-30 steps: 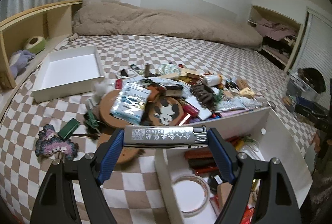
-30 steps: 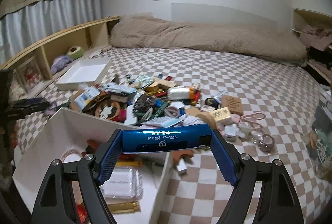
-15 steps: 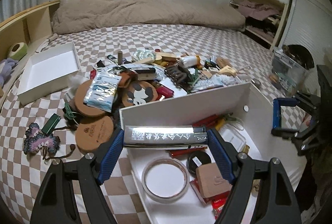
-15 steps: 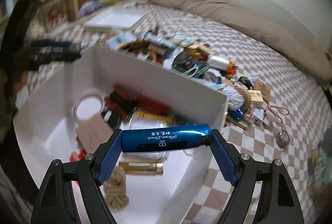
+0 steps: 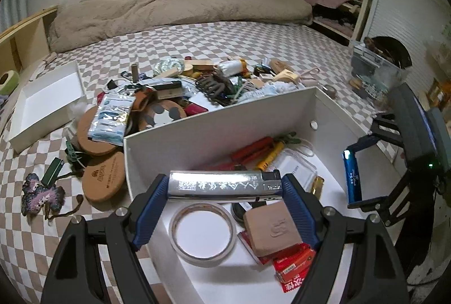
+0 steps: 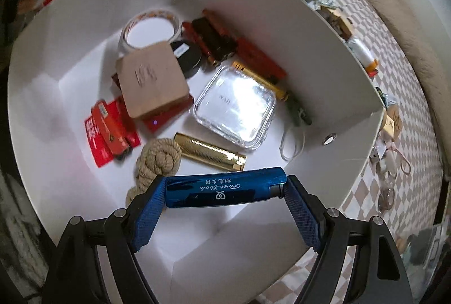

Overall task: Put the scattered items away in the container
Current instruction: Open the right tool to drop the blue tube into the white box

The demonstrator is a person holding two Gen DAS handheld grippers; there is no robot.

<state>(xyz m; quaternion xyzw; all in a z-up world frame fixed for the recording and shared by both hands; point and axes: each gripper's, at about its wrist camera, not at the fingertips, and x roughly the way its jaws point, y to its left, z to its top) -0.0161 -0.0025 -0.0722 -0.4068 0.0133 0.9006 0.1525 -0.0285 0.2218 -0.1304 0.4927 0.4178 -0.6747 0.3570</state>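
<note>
A white box [image 5: 225, 121] stands on the checkered bed, holding a tape roll [image 5: 201, 230], a tan square case [image 5: 272, 230], red packets and a clear case [image 6: 235, 106]. My left gripper [image 5: 225, 187] is shut on a silver lighter [image 5: 217, 185], held crosswise above the box's near corner. My right gripper [image 6: 225, 192] is shut on a blue lighter [image 6: 222, 191] and points down into the box [image 6: 282, 8], over a gold lighter [image 6: 210, 152] and a rope knot [image 6: 157, 160]. The left wrist view shows the right gripper [image 5: 352, 177] at the box's right side. A pile of scattered items [image 5: 174, 95] lies beyond the box.
A shallow white lid [image 5: 48, 104] lies at the left of the bed. Cork coasters [image 5: 103, 177] and a crocheted charm [image 5: 41, 194] sit left of the box. A beige duvet [image 5: 174, 11] runs along the far edge. A clear bin [image 5: 375, 67] stands at the right.
Both grippers have moved over the white box with their lighters. The right one has tipped steeply down and rolled, now looking into the box; the left one came closer over the near corner.
</note>
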